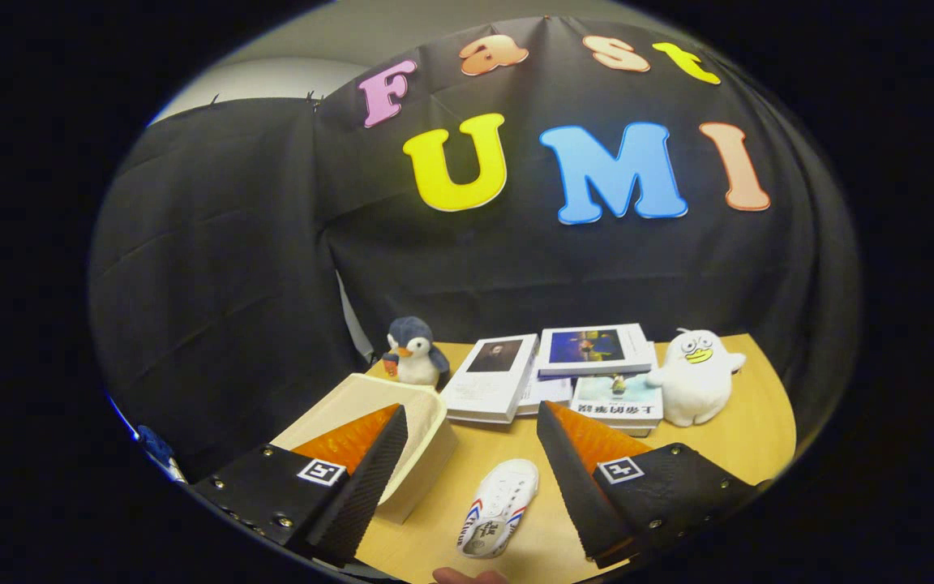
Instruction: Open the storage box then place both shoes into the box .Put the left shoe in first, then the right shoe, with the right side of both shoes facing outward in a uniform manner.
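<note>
A cream storage box (426, 434) stands on the wooden table (751, 430), partly behind my left finger; I cannot see inside it. A small white shoe (501, 507) with red and blue stripes lies on the table between my fingers, just right of the box, its toe pointing away from me. My gripper (471, 418) is open, held above the table, with nothing between its fingers.
Beyond the fingers lie several stacked books (564, 373). A plush penguin (414, 353) stands left of them and a white plush duck (696, 377) right of them. A fingertip of a person's hand (467, 576) shows just below the shoe.
</note>
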### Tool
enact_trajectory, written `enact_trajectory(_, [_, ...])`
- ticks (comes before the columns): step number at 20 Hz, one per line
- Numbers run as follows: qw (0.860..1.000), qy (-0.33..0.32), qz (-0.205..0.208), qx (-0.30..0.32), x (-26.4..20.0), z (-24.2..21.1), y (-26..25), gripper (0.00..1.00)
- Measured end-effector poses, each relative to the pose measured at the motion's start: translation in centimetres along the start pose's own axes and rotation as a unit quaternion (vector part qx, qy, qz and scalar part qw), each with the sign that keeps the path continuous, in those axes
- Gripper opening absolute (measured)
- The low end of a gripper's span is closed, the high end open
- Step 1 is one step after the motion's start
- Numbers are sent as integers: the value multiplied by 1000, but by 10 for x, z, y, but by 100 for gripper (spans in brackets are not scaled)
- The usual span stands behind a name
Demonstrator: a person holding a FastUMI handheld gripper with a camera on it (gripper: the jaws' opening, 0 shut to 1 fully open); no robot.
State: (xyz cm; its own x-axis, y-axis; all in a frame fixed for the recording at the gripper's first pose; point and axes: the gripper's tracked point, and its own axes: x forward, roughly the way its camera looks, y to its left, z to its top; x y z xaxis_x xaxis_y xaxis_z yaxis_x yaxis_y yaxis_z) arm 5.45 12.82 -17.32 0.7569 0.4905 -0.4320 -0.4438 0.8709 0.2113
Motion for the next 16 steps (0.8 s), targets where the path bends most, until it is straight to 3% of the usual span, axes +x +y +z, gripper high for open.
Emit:
enact_trajectory(7, [993, 82, 72, 51, 41, -50, 31, 95])
enact_trajectory(11, [976, 142, 117, 113, 66, -84, 54, 95])
enact_trajectory(16, [958, 184, 141, 169, 89, -116, 66, 97])
